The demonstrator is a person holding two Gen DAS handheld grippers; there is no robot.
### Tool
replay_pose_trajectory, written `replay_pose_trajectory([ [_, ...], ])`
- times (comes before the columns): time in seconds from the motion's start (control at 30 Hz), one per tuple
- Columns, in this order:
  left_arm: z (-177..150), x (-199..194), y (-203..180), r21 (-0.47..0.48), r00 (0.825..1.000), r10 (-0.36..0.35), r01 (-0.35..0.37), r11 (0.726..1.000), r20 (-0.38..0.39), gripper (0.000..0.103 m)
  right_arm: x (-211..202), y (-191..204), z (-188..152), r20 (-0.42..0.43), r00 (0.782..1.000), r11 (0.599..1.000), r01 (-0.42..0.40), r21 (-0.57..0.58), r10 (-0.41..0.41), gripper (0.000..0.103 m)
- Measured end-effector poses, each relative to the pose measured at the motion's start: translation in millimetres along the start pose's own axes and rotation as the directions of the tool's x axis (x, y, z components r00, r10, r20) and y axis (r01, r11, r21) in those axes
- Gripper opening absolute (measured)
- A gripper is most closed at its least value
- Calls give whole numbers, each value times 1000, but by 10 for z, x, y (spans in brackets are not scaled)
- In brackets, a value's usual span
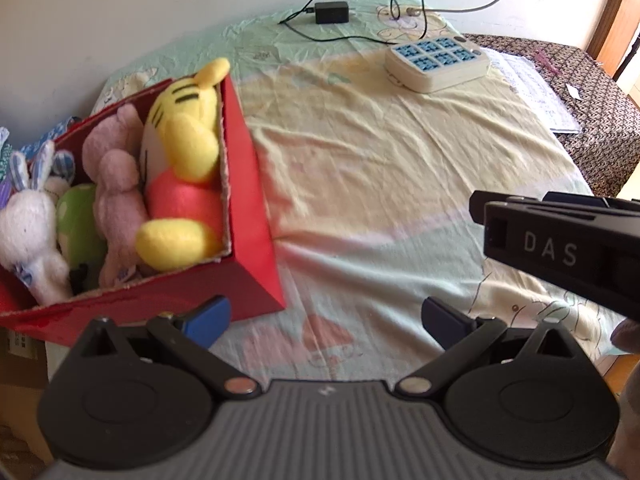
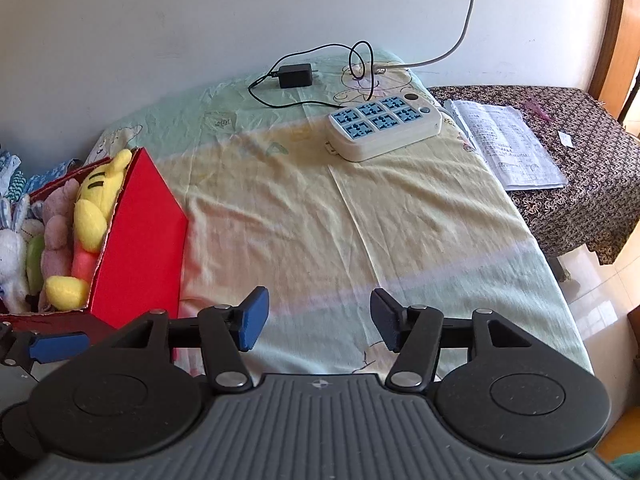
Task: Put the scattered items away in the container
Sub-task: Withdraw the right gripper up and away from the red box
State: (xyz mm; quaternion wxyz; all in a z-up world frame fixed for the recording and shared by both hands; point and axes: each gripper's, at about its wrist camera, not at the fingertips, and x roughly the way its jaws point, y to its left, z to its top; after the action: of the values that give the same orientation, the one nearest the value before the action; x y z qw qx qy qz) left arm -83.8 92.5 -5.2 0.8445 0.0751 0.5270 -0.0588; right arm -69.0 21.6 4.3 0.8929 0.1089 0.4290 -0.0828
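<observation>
1. Left gripper and right gripper: fingers spread, nothing between them, both hovering over the bed.
2. The red box lies to their left, nearer the left gripper, already holding the plush toys.
3. Only the left view shows the box's interior fully; no loose toy appears anywhere.

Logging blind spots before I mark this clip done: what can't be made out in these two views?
- Red box: its left end is cut off by the frame edge in both views; the floor inside is hidden by the plush toys.
- Papers: print too small to read in the right wrist view.
- Right gripper: in the left wrist view only its body shows, cut off by the right edge.
</observation>
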Motion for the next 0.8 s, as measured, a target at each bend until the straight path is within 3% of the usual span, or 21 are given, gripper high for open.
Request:
replay_pose_trajectory([
  [0.47,-286,113,469,-86,998,14,-19,996,-58,101,93,425,-198,-57,998,997,-39,-67,36,60],
  [0.8,-496,43,1046,-99,997,17,-25,995,-73,101,87,1003,-378,-86,996,995,-42,-93,34,60],
])
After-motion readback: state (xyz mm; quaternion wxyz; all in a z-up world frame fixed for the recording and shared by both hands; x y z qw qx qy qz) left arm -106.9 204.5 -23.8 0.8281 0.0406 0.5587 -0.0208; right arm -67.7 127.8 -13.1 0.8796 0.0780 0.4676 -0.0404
